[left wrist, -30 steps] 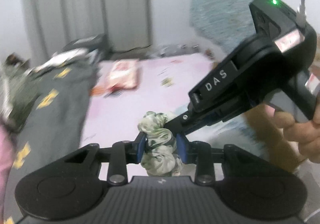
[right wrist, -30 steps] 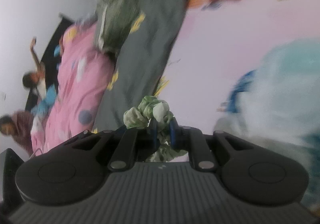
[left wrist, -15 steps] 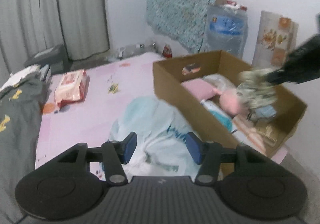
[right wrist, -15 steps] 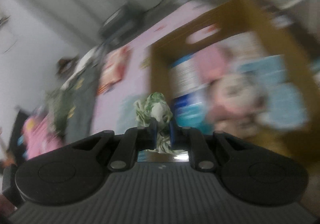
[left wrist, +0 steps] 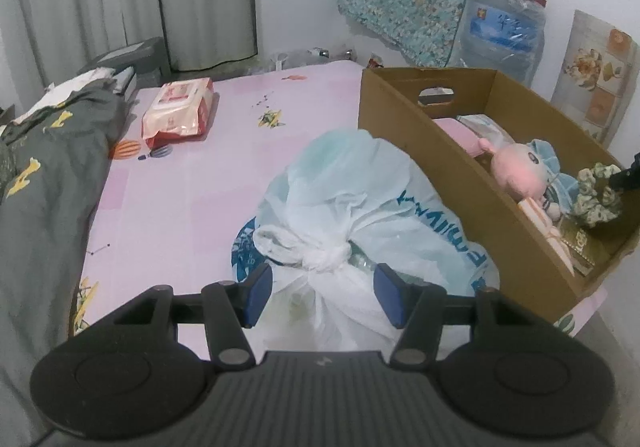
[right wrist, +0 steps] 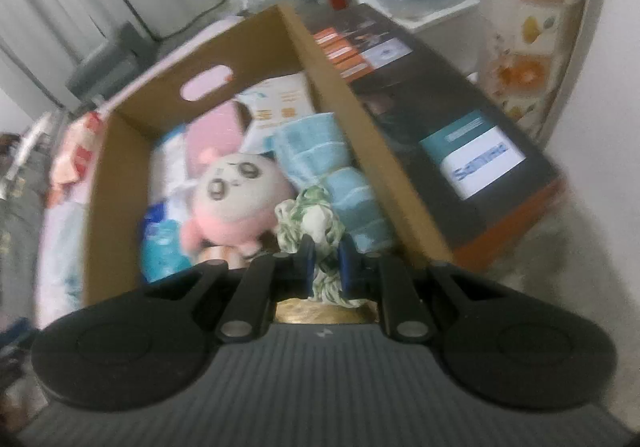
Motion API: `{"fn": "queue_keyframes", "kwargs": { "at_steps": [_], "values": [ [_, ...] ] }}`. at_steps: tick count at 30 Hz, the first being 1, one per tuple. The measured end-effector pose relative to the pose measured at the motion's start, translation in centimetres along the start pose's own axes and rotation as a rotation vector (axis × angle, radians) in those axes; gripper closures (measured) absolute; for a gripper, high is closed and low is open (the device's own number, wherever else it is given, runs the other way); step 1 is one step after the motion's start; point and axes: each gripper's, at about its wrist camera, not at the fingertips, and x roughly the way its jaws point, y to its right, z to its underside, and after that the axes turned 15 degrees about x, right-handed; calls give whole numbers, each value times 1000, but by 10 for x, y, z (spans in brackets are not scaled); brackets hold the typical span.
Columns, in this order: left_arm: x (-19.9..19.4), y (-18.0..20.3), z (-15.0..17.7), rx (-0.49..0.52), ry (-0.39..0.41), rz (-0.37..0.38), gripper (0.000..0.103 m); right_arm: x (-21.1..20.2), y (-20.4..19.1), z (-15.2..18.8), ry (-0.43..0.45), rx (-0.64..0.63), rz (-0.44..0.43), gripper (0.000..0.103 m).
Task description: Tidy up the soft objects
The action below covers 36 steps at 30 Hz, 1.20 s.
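My right gripper is shut on a green-and-white patterned fabric scrunchie and holds it over the near end of the open cardboard box. In the box lie a pink plush toy and folded light blue cloths. The left wrist view shows the scrunchie inside the box, beside the plush. My left gripper is open over a knotted white plastic bag on the pink bed sheet. The bag's knot sits between the pads, which do not press on it.
A wet-wipes pack lies on the sheet at the back left, and a grey blanket covers the left side. A dark printed carton stands right of the cardboard box. A wrapped water jug leans in the corner.
Both grippers held the scrunchie a second ago. The left one let go and opened, then sank toward the bag. The right one carried the scrunchie over to the box.
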Motion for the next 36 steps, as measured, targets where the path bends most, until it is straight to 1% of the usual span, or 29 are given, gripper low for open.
{"fn": "queue_keyframes", "kwargs": {
  "at_steps": [2,4,6,8,9,11,12,14,16,18,19,20,21,22,23,24,27,30,31,33,36],
  "values": [
    [1,-1,1,-3,-2,0,45,0,-1,1,26,-31,53,88],
    [2,-1,1,-2,0,-1,42,-3,-7,1,45,-54,97,81],
    [1,-1,2,-1,5,-2,40,-8,-8,2,56,-54,91,73],
    [0,0,3,5,7,-6,37,-17,-8,4,79,-43,80,71],
    [-1,1,3,10,10,-10,34,-23,-9,5,96,-38,73,70],
    [-5,2,4,18,22,-18,29,-37,-8,9,124,-17,43,68],
    [-8,3,5,21,29,-19,27,-45,-7,13,135,2,15,64],
    [-14,4,7,21,45,-18,22,-60,-7,20,150,30,-36,61],
    [-21,6,9,22,63,-22,12,-76,-9,30,169,46,-97,58],
    [-28,10,11,30,76,-38,5,-90,-13,45,178,52,-159,50],
    [-33,12,12,36,86,-50,4,-96,-16,52,182,50,-186,48],
    [-37,14,12,40,93,-57,3,-102,-20,58,185,48,-209,44],
    [-41,15,13,42,101,-60,1,-107,-24,68,185,42,-235,36],
    [-45,16,14,39,105,-65,0,-112,-28,76,187,36,-250,32],
    [-48,18,16,35,111,-73,0,-116,-31,82,192,30,-263,25],
    [-52,20,17,34,116,-85,0,-121,-35,91,204,22,-276,21],
    [-62,28,18,45,119,-120,0,-137,-46,118,261,4,-297,16],
    [-69,35,18,48,125,-123,0,-147,-51,140,320,5,-304,11],
    [-71,38,18,48,118,-123,0,-148,-52,146,325,-2,-296,9],
    [-73,42,17,49,96,-137,0,-150,-55,155,328,-27,-268,3],
    [-77,50,18,64,83,-181,0,-152,-60,164,339,-81,-217,1]
  ]
}}
